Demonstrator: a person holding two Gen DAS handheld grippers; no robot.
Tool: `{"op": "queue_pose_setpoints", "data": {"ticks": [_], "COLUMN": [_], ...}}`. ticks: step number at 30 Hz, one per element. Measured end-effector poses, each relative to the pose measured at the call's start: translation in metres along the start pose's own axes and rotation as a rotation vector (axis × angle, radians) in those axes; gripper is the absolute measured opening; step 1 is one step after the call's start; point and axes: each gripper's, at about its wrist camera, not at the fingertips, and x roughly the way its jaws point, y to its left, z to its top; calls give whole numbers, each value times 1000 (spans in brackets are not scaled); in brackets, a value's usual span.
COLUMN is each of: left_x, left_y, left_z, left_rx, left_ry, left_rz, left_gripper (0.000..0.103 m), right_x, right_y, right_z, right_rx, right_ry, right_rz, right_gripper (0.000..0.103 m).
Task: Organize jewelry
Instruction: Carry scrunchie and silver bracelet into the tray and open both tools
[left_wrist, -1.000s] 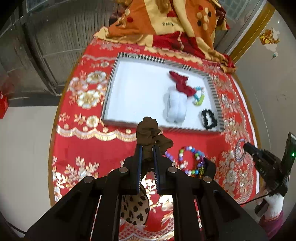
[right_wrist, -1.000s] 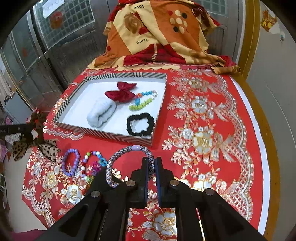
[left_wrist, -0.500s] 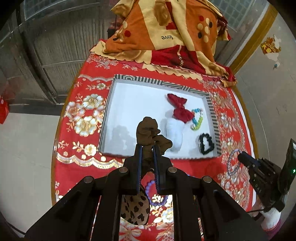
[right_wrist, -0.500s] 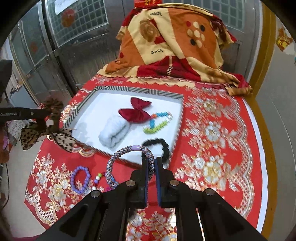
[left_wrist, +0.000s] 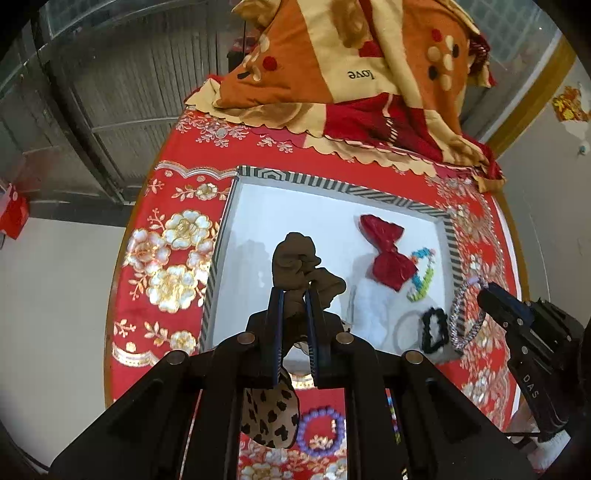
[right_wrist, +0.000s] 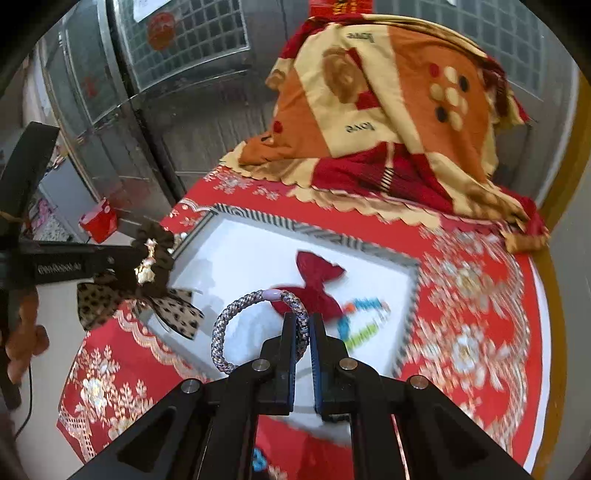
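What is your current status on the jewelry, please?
Left claw shut on brown scrunchie. Right claw shut on braided hair tie. Both over white tray. Nothing in the way.

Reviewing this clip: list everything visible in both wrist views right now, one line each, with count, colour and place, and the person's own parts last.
Shallow tray with striped rim: one, white inside, on the red cloth.
Red fabric bow: one, in the tray.
Bead bracelet, blue, white and green: one, in the tray beside the bow.
Black scrunchie: one, tray's near right corner.
White fluffy item: one, in the tray, blurred.
Purple bead bracelet: one, on the cloth outside the tray.
Red floral tablecloth: one, covers the table.
Orange and red blanket: one, heaped behind the tray.
Brown leopard-print scrunchie bow: one, held above the tray.
Braided hair tie with lilac bead: one, held above the tray.
Left gripper: shut on the scrunchie bow.
Right gripper: shut on the hair tie.
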Motion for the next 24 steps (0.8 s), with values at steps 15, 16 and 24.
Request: {"op": "queue_pose_setpoints", "data": {"ticks": [15, 16, 24], "left_x": [49, 51, 73], "left_y": [12, 12, 20], "left_z": [31, 32, 39], "left_rx": [-75, -77, -93], "left_ry": [65, 69, 104], "left_rz": [28, 30, 39], "left_gripper": [10, 10, 10], "right_x": [66, 69, 95], "right_y": [5, 5, 2], "right_z": [52, 54, 63], "right_rx": [-8, -7, 3], "right_ry": [35, 38, 64], "right_rz": [84, 85, 94], "right_gripper": [6, 6, 6]}}
